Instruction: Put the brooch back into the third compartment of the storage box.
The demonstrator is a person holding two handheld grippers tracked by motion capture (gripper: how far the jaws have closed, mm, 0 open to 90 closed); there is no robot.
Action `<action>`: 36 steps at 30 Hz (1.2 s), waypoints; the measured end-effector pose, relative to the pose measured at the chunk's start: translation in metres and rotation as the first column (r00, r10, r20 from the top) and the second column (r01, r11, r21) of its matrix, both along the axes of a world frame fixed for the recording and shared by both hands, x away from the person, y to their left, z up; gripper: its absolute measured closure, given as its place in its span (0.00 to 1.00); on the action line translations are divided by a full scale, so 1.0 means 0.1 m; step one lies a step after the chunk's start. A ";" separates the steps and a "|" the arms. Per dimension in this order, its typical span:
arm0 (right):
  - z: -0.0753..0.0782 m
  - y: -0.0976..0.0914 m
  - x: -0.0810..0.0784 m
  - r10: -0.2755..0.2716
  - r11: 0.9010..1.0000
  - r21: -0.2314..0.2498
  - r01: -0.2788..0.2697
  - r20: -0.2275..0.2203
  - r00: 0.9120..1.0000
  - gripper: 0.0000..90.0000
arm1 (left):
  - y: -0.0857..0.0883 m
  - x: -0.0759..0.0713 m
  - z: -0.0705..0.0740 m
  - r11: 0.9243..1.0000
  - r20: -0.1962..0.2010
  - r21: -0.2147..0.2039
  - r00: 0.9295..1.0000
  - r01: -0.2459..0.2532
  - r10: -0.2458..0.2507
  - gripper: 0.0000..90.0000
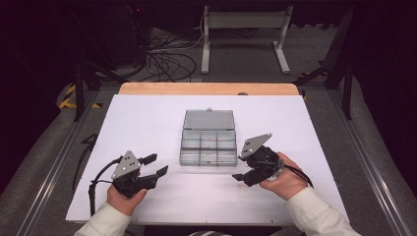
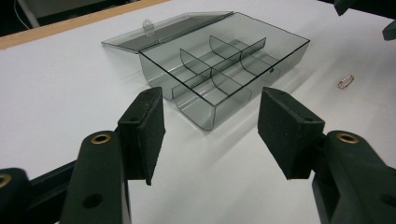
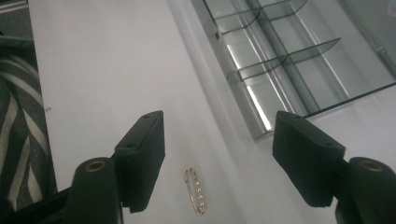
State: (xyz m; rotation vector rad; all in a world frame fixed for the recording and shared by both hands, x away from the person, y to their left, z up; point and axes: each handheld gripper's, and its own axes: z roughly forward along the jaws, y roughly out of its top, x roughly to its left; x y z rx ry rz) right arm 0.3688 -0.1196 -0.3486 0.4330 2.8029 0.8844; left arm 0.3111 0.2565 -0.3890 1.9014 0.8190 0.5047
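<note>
A smoky clear plastic box (image 1: 208, 147) with several compartments lies in the middle of the white table, its lid (image 1: 208, 119) folded back flat behind it. In the left gripper view the box (image 2: 224, 70) stands ahead of my left gripper (image 2: 210, 135), which is open with nothing between its pads. That gripper (image 1: 158, 164) rests at the front left. A small gold safety pin (image 3: 195, 190) lies on the table between the open jaws of my right gripper (image 3: 217, 154); the pads are clear of it. The right gripper (image 1: 241, 167) hovers just right of the box's front corner. The pin (image 2: 345, 81) also lies right of the box.
The white sheet (image 1: 147, 123) covers a wooden table whose far edge (image 1: 206, 88) shows bare. Beyond it stand a metal frame (image 1: 243, 37) and loose cables (image 1: 167, 59) on the floor. Striped cloth (image 3: 14, 140) hangs past the table's near edge.
</note>
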 end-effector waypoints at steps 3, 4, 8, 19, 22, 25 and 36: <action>-0.03 0.01 0.00 0.005 1.000 -0.021 -0.005 -0.011 1.000 0.40 | 0.00 0.00 0.00 1.000 0.002 0.003 1.000 0.001 -0.001 0.47; -0.04 0.01 0.00 0.008 0.999 -0.032 -0.009 -0.017 1.000 0.40 | 0.00 0.00 0.00 1.000 0.000 0.002 1.000 0.003 -0.003 0.47; -0.09 0.02 0.01 0.012 0.998 -0.060 -0.014 -0.042 0.999 0.42 | 0.00 0.00 0.00 1.000 -0.001 0.001 1.000 0.003 -0.003 0.47; -0.20 0.06 0.01 0.015 0.987 -0.156 -0.030 -0.098 0.995 0.44 | -0.01 0.00 0.00 1.000 0.002 0.006 1.000 0.006 -0.006 0.47; -0.23 0.08 0.00 0.015 0.985 -0.171 -0.034 -0.112 0.994 0.45 | -0.01 0.00 0.00 1.000 -0.001 0.002 1.000 0.006 -0.006 0.47; -0.25 0.09 0.01 0.023 0.980 -0.195 -0.046 -0.120 0.993 0.46 | -0.01 0.00 0.00 1.000 0.002 0.007 1.000 0.008 -0.008 0.47; -0.35 0.15 0.01 0.027 0.960 -0.273 -0.067 -0.148 0.989 0.51 | -0.01 0.00 0.00 1.000 0.000 0.008 1.000 0.009 -0.009 0.47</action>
